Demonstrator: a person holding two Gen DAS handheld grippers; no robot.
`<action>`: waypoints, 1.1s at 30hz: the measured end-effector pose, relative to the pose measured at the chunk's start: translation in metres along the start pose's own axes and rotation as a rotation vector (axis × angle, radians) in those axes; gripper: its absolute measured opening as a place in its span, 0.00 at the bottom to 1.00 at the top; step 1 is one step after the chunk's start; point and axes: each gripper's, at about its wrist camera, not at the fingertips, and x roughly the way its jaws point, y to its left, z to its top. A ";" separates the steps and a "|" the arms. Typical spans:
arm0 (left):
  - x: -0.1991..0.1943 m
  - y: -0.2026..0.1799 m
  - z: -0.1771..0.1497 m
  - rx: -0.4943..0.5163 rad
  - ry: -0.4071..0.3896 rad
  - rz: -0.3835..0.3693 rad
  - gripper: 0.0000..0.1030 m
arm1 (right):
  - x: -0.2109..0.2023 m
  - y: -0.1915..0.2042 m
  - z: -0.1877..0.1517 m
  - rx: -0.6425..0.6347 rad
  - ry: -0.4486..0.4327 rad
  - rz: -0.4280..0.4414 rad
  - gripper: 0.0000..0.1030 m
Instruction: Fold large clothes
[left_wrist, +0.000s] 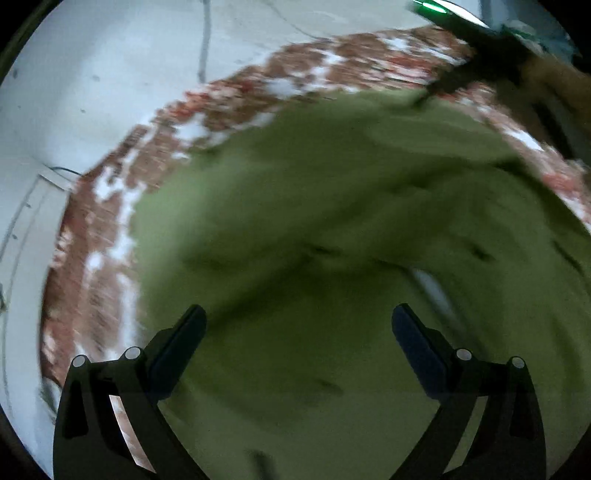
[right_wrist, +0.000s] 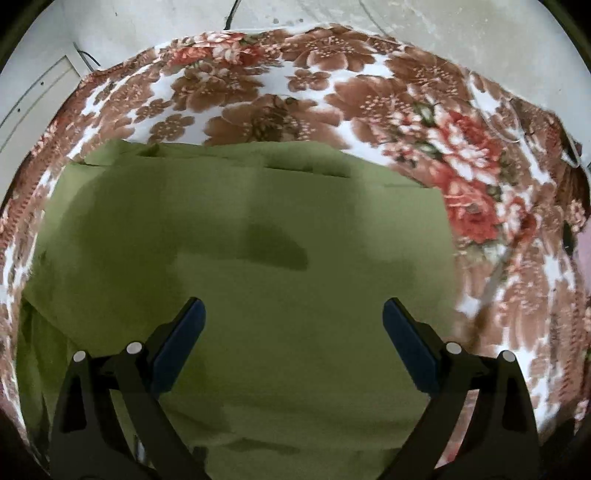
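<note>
Green cloth (right_wrist: 240, 258) is spread on the flowered blanket (right_wrist: 295, 92); both grippers (left_wrist: 297, 325) (right_wrist: 293, 317) are held wide, empty; edges should be matched neatly.

Green garment (right_wrist: 258, 229) (folded) on floral blanket (right_wrist: 369, 96).

Both claws (left_wrist: 298, 325) (right_wrist: 293, 315) wide apart, empty

floral blanket (right_wrist: 258, 92) as surface, green garment (right_wrist: 258, 258) spread on it
</note>
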 end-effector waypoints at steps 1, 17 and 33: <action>0.009 0.016 0.012 0.000 -0.007 0.010 0.95 | 0.003 0.004 0.000 0.004 -0.005 0.011 0.93; 0.165 0.093 0.059 -0.336 0.098 -0.140 0.96 | 0.084 -0.031 -0.011 0.067 0.087 -0.117 0.94; 0.135 0.081 0.064 -0.310 0.033 -0.090 0.95 | 0.055 0.036 -0.012 0.068 -0.006 0.033 0.95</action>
